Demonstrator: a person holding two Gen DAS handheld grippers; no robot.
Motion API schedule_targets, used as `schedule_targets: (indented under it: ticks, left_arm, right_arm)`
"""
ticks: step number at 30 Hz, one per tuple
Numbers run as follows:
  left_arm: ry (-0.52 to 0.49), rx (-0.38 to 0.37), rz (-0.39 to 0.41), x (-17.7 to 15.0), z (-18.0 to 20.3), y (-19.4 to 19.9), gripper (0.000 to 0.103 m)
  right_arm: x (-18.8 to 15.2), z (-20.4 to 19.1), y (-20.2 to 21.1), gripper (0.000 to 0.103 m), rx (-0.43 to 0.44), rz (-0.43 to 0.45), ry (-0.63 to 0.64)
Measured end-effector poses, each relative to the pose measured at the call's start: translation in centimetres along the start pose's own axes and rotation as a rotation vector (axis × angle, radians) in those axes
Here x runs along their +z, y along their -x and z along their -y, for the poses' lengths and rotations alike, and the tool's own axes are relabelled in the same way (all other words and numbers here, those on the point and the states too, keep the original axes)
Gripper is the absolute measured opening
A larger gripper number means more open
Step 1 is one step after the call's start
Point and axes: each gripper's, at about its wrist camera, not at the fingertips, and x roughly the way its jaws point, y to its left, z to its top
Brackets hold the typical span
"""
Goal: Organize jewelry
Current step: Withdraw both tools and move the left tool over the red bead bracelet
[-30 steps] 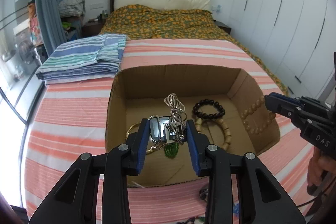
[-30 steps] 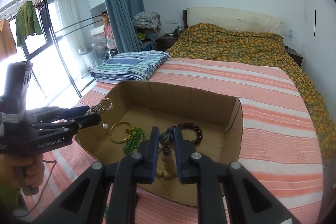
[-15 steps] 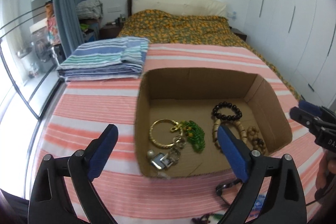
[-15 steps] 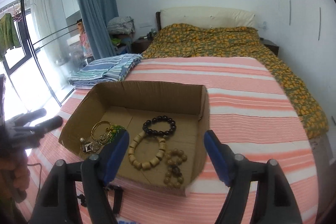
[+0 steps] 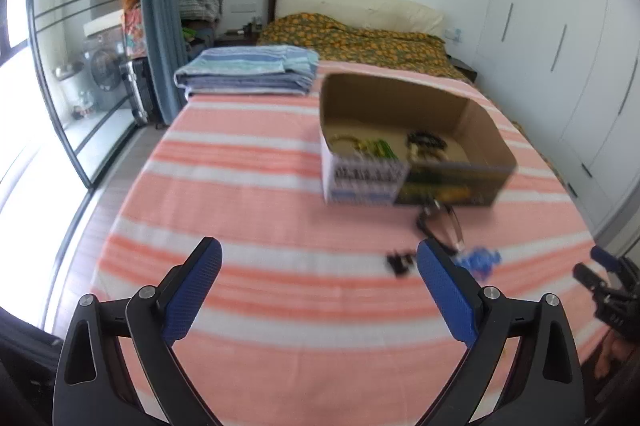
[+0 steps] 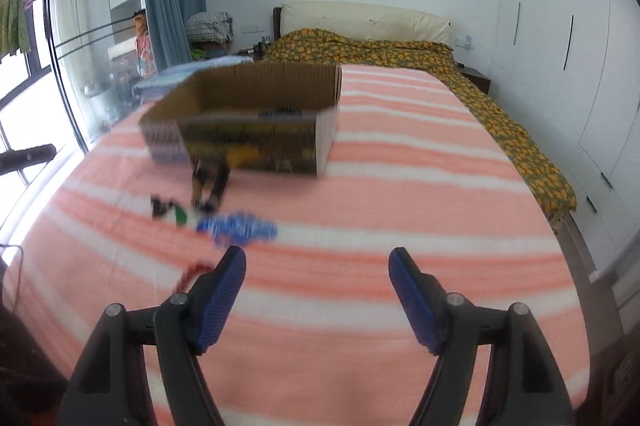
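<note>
Here the jewelry lies in two places around the cardboard box (image 5: 416,162): bracelets (image 5: 426,140) rest inside it, and loose pieces sit on the striped bedspread (image 5: 256,210) just in front of it, among them a blue beaded piece (image 6: 238,226) and a dark strap-like piece (image 6: 210,184), both blurred. The left gripper (image 5: 318,290) and the right gripper (image 6: 318,292) both hang released, holding nothing, nearer than the box. Folded blankets (image 5: 248,70) lie beyond the box.

The left gripper (image 5: 318,276) stood wide open with nothing between its blue pads. The right gripper (image 6: 318,280) was open too, jaws empty, both angled downward over the bed.
</note>
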Motion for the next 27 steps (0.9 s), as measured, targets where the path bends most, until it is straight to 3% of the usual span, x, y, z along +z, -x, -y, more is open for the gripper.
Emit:
schedule_targets:
  ticks: [7,13,27]
  left_arm:
    - [-0.042,-0.073,-0.036,-7.0,2.6,1.7,0.098]
    - [-0.065,-0.096,-0.053,-10.6,3.6,3.1,0.098]
    - [-0.043,-0.106,-0.09,-12.3,4.0,2.5,0.098]
  right_arm:
    - [-5.4,-2.6,1.8,0.076,0.045,-0.003,0.021]
    - [-7.2,-4.1,3.2,0.076,0.056,0.028,0.015]
    - [-8.6,-3.1,3.2,0.076,0.032,0.028,-0.018]
